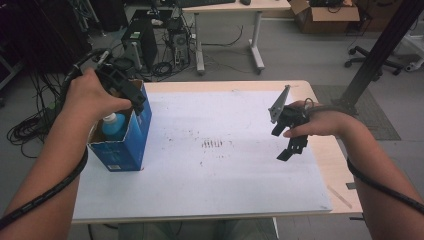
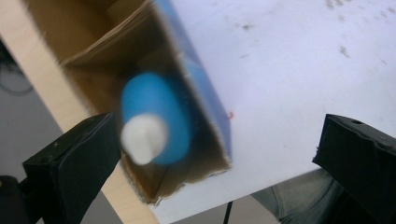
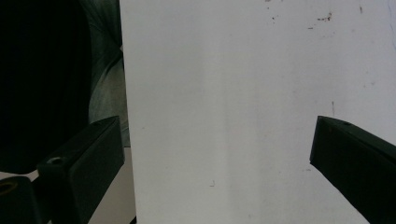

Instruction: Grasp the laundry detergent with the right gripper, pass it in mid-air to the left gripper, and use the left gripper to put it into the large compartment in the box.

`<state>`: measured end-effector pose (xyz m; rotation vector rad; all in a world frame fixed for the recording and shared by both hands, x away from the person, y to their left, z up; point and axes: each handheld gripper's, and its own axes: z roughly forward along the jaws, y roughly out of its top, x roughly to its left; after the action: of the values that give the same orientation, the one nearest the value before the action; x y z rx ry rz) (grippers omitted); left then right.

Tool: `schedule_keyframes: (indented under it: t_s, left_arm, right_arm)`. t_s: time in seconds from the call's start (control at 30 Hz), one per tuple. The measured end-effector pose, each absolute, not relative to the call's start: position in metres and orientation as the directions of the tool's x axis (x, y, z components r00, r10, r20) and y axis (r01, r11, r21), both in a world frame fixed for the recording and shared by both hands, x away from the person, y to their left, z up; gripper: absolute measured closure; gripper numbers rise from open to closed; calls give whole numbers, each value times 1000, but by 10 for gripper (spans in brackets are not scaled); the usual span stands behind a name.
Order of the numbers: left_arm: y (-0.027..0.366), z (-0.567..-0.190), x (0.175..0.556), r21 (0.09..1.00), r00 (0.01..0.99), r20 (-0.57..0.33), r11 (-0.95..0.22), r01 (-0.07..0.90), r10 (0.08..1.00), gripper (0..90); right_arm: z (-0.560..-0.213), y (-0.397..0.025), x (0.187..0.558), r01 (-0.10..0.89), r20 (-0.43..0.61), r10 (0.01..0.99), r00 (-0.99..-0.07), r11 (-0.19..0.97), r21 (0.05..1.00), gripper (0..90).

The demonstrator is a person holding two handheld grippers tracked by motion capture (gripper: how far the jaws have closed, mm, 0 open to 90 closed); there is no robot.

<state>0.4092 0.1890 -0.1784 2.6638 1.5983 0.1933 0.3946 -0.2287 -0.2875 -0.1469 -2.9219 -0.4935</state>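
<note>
The blue bottle (image 1: 114,126) with its white cap stands inside the open blue box (image 1: 131,145), which sits at the left edge of the surface (image 1: 210,185), on the white sheet (image 1: 225,170). In your left gripper view the bottle (image 2: 156,123) is blurred, and it lies between the brown inner walls of the box (image 2: 205,107). Your left claw (image 1: 131,96) is held just above the open top of the box; its jaws are wide apart and they hold nothing. Your right claw (image 1: 291,145) is well apart from the box, over the right part of the sheet, pointing down. Its jaws also stand apart, with only the white sheet (image 3: 224,112) seen between them. Small dark marks are on the middle of the sheet
</note>
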Motion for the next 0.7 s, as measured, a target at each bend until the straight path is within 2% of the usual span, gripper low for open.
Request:
schedule_keyframes:
  t_s: [0.23, 0.47, 0.7]
  left_arm:
    - [156, -170, 403, 86, 608, 59, -611, 787, 792, 2]
    - [125, -171, 396, 50, 757, 51, -759, 649, 651, 2]
    - [106, -173, 392, 43, 839, 56, -841, 539, 541, 2]
  right_arm:
    - [-286, -228, 394, 120, 186, 62, -980, 941, 317, 31]
    - [-284, -230, 394, 121, 181, 66, -981, 941, 315, 31]
    - [-283, -232, 394, 125, 182, 71, -981, 944, 305, 31]
